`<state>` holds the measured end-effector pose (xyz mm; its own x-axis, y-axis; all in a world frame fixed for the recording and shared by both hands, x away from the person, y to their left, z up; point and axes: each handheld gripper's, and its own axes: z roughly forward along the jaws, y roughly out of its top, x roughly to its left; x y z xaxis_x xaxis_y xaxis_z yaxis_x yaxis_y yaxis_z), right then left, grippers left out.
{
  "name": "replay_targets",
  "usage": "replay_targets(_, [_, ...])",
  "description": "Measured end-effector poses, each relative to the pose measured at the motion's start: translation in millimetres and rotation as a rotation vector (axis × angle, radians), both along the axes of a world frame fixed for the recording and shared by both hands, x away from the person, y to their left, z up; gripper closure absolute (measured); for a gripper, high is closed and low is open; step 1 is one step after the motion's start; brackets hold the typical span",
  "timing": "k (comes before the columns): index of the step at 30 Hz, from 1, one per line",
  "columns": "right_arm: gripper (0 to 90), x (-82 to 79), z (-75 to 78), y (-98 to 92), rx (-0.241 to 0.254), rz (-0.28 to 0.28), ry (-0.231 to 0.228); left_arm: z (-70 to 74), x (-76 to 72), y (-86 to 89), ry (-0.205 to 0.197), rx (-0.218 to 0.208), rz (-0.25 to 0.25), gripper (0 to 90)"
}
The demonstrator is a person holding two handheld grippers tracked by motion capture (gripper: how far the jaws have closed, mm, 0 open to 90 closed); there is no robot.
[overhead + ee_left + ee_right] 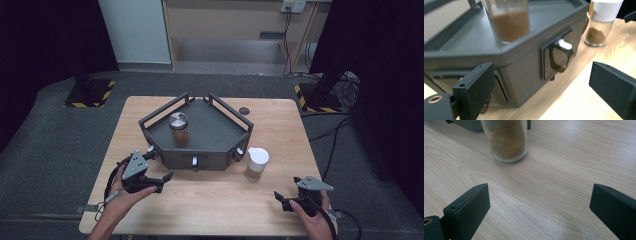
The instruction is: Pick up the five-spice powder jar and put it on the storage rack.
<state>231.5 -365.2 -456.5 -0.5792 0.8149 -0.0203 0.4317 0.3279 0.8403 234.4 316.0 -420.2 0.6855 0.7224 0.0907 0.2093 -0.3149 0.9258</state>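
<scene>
A dark grey railed rack point(210, 161) sits mid-table. On its deck stands a glass jar with a silver lid point(178, 129), brown powder inside. A second glass jar with a white lid point(257, 164) stands on the wood just right of the rack. My left gripper point(160, 165) hovers at the rack's front left corner. In the left gripper view its jaws are open point(541, 87), empty, facing the rack wall point(524, 72) and a small latch point(560, 55). My right gripper point(287, 189) is open near the front right edge, and the white-lidded jar point(509, 140) stands ahead of it point(539, 207).
A small dark round disc point(244, 110) lies on the wooden table point(210, 210) behind the rack. Black stands on yellow-striped bases point(90, 92) flank the table's far corners, with cables point(335, 130) on the floor at right. Bare wood stretches between the two grippers.
</scene>
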Motion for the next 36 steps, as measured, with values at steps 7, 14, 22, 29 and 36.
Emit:
replay_targets(7, [3.5,-0.2,0.0,0.4,0.0,0.001,-0.002,-15.8,-7.4,2.8,0.018,-0.019,0.021,5.6])
replay_targets(14, [3.5,0.1,-0.1,0.9,-0.002,0.005,-0.004,-31.6,-15.6,5.6,0.035,-0.018,0.043,5.6])
replay_targets(22, [3.5,-0.1,0.3,1.5,-0.001,0.006,-0.006,-45.0,-24.2,10.8,0.039,-0.06,0.102,5.6])
replay_targets(29, [3.5,-0.1,0.0,2.4,-0.003,0.008,-0.012,-52.9,-30.5,16.3,0.014,-0.068,0.13,5.8])
replay_targets(36, [3.5,-1.0,-0.6,5.1,-0.004,0.008,-0.024,-58.8,-31.5,21.4,-0.008,-0.072,0.135,6.7])
